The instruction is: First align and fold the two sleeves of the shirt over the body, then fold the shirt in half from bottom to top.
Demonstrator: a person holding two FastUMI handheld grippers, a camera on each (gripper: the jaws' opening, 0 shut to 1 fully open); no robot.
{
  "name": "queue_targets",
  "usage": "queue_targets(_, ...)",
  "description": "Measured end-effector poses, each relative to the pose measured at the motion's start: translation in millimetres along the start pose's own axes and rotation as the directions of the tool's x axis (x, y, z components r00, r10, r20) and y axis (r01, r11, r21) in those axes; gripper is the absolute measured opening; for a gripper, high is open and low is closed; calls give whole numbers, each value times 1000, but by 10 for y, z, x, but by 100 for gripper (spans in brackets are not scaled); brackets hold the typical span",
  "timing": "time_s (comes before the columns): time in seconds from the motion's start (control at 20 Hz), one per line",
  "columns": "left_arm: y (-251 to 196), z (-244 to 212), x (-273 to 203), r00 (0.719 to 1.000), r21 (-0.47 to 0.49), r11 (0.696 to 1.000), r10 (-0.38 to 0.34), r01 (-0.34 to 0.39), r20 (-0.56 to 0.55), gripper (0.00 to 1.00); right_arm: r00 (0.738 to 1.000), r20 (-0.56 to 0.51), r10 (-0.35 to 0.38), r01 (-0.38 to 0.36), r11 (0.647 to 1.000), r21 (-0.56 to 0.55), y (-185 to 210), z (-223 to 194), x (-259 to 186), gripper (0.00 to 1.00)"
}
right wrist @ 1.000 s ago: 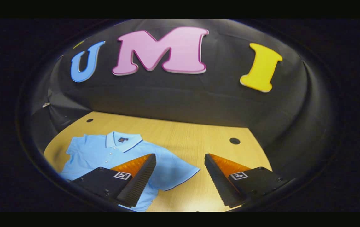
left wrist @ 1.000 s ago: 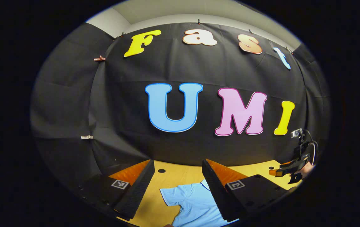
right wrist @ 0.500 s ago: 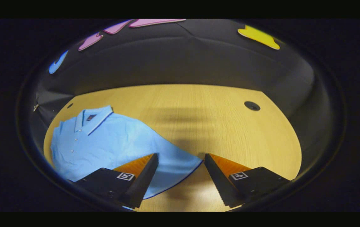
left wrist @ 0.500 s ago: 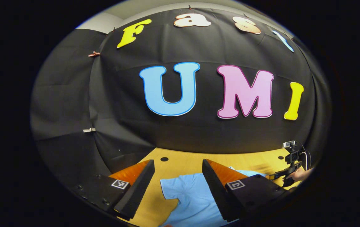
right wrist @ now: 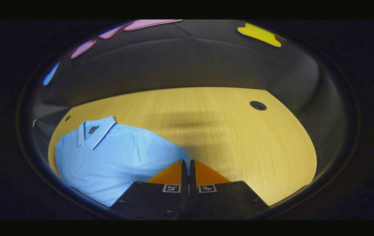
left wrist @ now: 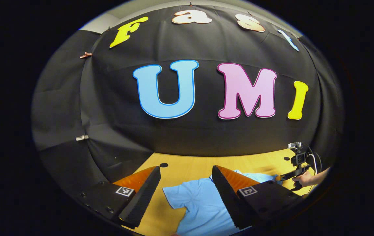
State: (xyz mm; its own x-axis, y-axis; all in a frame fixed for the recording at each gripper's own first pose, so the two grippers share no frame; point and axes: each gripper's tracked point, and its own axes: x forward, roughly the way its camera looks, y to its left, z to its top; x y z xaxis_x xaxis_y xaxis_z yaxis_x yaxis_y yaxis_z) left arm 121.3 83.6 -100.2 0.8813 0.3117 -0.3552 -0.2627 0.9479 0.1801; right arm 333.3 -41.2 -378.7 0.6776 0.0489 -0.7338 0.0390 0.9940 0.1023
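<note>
The right tool (right wrist: 187, 164) has its two fingers drawn together with only a sliver of gap, and the edge of the shirt's sleeve (right wrist: 182, 154) sits right at their tips; the cloth bunches up there, so it looks pinched between them. From that point the shirt (right wrist: 115, 157) spreads away toward nine o'clock in the right gripper view.

It is one light blue polo, short-sleeved, with a folded collar (right wrist: 97, 129) edged by a dark and a white line, a small dark tag inside the neck, and a row of pale buttons down the placket. It lies front up and mostly flat on the table (right wrist: 239, 137), with soft creases across the chest. Its long axis runs from the collar at about ten o'clock down to the hem near seven o'clock, where it passes out of view.

The left tool (left wrist: 185, 183) hangs above the table with its fingers wide apart and nothing between them. Through that gap lies the other sleeve (left wrist: 174, 198), at six o'clock. Out at three o'clock in the left gripper view, a hand (left wrist: 305, 178) grips the right tool.

Two dark round holes (right wrist: 258, 105) mark the table's far edge.
</note>
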Motion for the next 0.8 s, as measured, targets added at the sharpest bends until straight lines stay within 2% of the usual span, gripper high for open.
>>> queue_targets(0.1,145,-23,9,1000,-23,1000,11,-11,-6,100,999,42,28,-29,999,33,169,210,-137,5)
queue_targets(0.15,202,-51,7,1000,-38,999,14,-14,-8,100,997,52,51,-54,997,56,284,315,-204,0)
queue_targets(0.2,246,-70,12,1000,-50,999,18,-18,-13,100,995,62,79,-83,993,78,415,423,-277,0)
queue_targets(0.3,330,-122,31,999,-56,998,25,-26,-20,100,989,80,128,-134,988,71,717,564,-349,0)
queue_targets(0.35,373,-126,29,999,-57,998,30,-31,-16,100,987,65,148,-151,987,46,856,539,-354,0)
queue_targets(0.4,408,-107,30,999,-60,998,32,-33,-5,100,985,33,171,-172,985,21,1014,431,-340,10)
queue_targets(0.45,414,-109,23,1000,-63,998,25,-25,-1,100,982,-8,190,-190,982,-5,1143,302,-321,0)
queue_targets(0.5,431,-133,39,1000,-60,998,23,-24,-12,100,980,-34,197,-198,979,-44,1255,177,-280,10)
queue_targets(0.55,468,-150,46,999,-56,998,30,-31,-15,100,980,-40,195,-198,976,-91,1318,112,-232,0)
queue_targets(0.65,531,-198,55,999,-55,998,34,-35,-25,100,979,-50,197,-202,968,-147,1416,8,-139,5)
queue_targets(0.75,589,-272,69,999,-69,997,36,-38,-34,100,969,-104,226,-238,963,-127,1539,-155,-76,3)
queue_targets(0.8,610,-323,102,999,-77,996,33,-36,-42,100,964,-133,231,-247,962,-120,1566,-260,-5,21)
